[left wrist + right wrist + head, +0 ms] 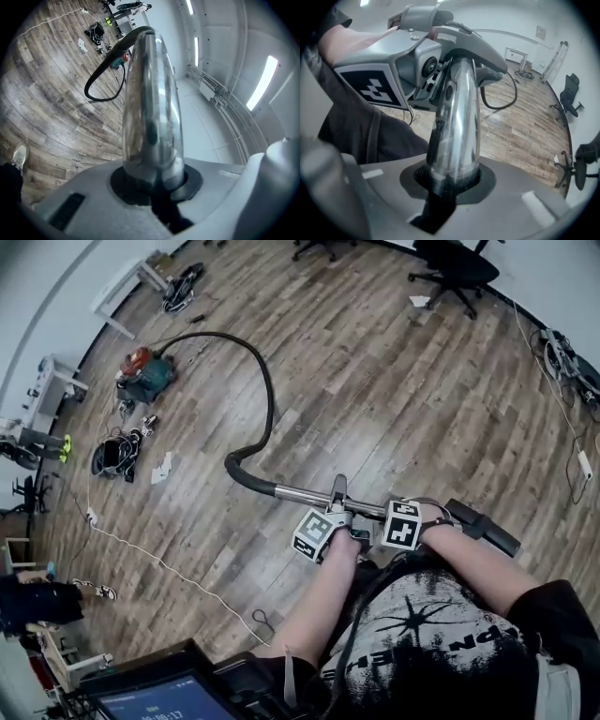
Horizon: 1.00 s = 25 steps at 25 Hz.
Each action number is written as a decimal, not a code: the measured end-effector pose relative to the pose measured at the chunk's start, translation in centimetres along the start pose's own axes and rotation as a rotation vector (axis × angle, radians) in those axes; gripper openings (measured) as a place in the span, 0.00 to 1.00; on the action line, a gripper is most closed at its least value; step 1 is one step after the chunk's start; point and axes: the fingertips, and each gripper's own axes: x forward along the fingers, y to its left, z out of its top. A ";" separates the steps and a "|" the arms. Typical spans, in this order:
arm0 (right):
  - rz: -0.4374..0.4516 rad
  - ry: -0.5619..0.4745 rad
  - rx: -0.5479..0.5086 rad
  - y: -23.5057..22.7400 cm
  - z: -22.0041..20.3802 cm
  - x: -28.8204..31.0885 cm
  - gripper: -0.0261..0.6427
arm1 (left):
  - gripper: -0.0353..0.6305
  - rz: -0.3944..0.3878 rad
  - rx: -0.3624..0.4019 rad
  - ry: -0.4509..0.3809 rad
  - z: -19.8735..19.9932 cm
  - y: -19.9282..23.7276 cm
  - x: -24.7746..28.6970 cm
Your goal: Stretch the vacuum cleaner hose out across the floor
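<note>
The vacuum cleaner (145, 376), teal and red, stands on the wood floor at the upper left. Its black hose (267, 395) arcs away from it, bends back and joins a chrome wand (302, 493) that runs right to a black handle (483, 526). My left gripper (337, 501) is shut on the wand near the middle. My right gripper (412, 514) is shut on the same wand, closer to the handle. In the left gripper view the wand (152, 108) rises from the left gripper (152, 183) toward the hose (101, 77). In the right gripper view the right gripper (450, 180) clamps the wand (454, 117).
Black office chairs (459, 273) stand at the far end, a white table (127, 282) at the upper left. A pile of cables (117, 456), a scrap of paper (161, 468) and a white cord (159, 563) lie on the floor. A person's shoe (97, 591) shows at left.
</note>
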 end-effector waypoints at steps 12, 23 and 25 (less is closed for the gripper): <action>-0.074 -0.003 0.064 -6.1 -16.4 -7.0 0.17 | 0.12 0.022 0.021 0.076 -16.4 -4.8 9.3; -0.098 0.021 0.206 -12.5 -22.2 -7.6 0.17 | 0.12 0.041 0.018 0.221 -22.0 -4.8 18.3; -0.093 0.045 0.228 -14.3 -23.5 -8.2 0.17 | 0.12 0.052 -0.004 0.248 -23.1 -4.9 20.6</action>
